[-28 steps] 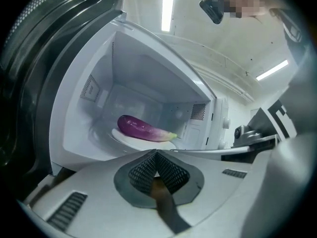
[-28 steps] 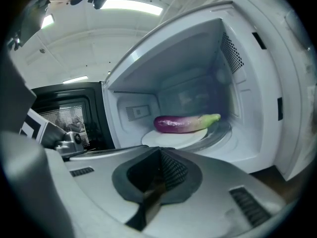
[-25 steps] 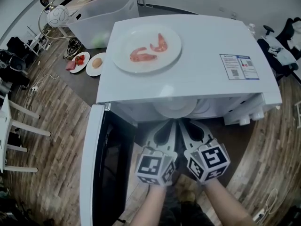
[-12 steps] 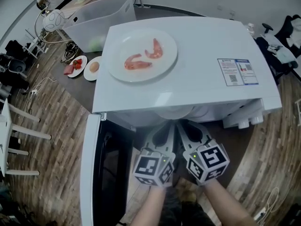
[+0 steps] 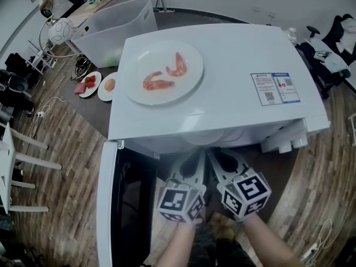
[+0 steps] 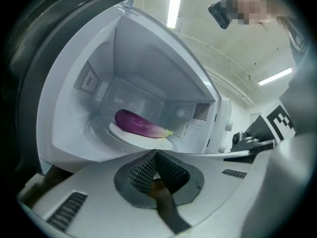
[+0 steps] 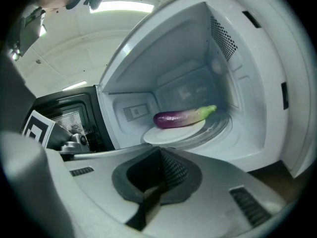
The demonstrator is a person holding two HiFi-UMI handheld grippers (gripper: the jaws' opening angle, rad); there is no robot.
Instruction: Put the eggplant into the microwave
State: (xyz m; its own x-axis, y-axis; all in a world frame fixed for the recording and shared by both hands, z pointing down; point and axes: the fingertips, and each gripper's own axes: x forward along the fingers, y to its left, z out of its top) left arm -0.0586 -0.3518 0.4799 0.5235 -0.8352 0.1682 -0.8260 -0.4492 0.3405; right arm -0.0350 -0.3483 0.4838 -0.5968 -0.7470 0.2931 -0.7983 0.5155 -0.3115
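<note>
A purple eggplant [image 6: 141, 124] [image 7: 181, 117] with a green end lies on a white plate [image 6: 143, 140] [image 7: 168, 133] inside the open white microwave [image 5: 222, 77]. In the head view the microwave's top hides it. Both grippers hang side by side just in front of the opening, apart from the eggplant. My left gripper [image 5: 197, 153] [image 6: 155, 152] is shut with nothing in it. The tips of my right gripper [image 5: 214, 151] [image 7: 159, 149] still meet; its jaws are starting to open, with nothing between them.
The microwave door [image 5: 125, 204] is swung open at the left of the grippers. On top of the microwave sits a plate with two shrimps [image 5: 164, 71]. A clear plastic bin [image 5: 114, 24] and two small food plates [image 5: 89, 82] lie beyond at the left.
Both grippers keep their place in front of the opening. Only the head view has drifted a little.
</note>
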